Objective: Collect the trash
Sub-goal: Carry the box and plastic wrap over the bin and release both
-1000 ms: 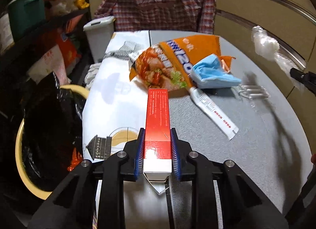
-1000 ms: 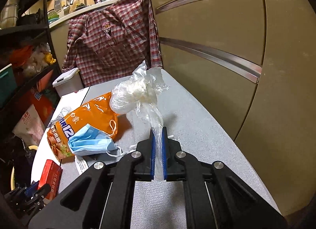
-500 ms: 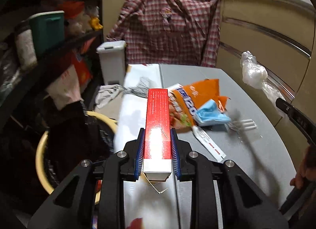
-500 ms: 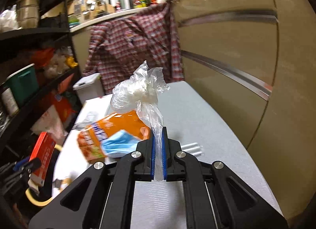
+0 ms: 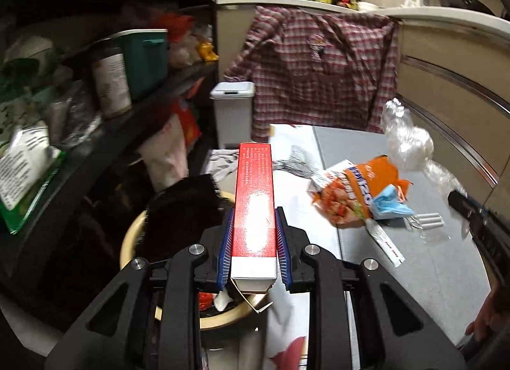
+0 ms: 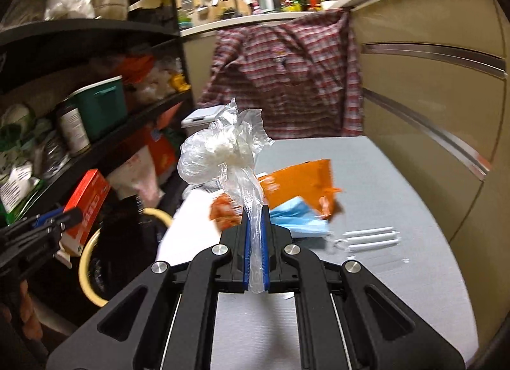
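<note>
My left gripper (image 5: 254, 214) is shut on a long red box (image 5: 255, 191) and holds it in the air over the yellow-rimmed bin (image 5: 134, 236) lined with a black bag, left of the table. The box also shows in the right wrist view (image 6: 87, 202). My right gripper (image 6: 254, 210) is shut on a knotted clear plastic bag (image 6: 220, 153), held up above the grey table (image 6: 382, 185). The bag also shows in the left wrist view (image 5: 408, 143). An orange snack packet (image 5: 357, 191), a blue face mask (image 5: 390, 207) and white tubes (image 5: 428, 220) lie on the table.
A dark shelf rack (image 5: 95, 89) with jars and a green tub stands at the left. A white lidded bin (image 5: 232, 112) and a plaid shirt (image 5: 318, 67) are at the back. A beige cabinet wall (image 6: 430, 83) runs along the table's right side.
My left gripper has lifted the red box off the table and swung it left over the bin. My right gripper has turned left with the plastic bag.
</note>
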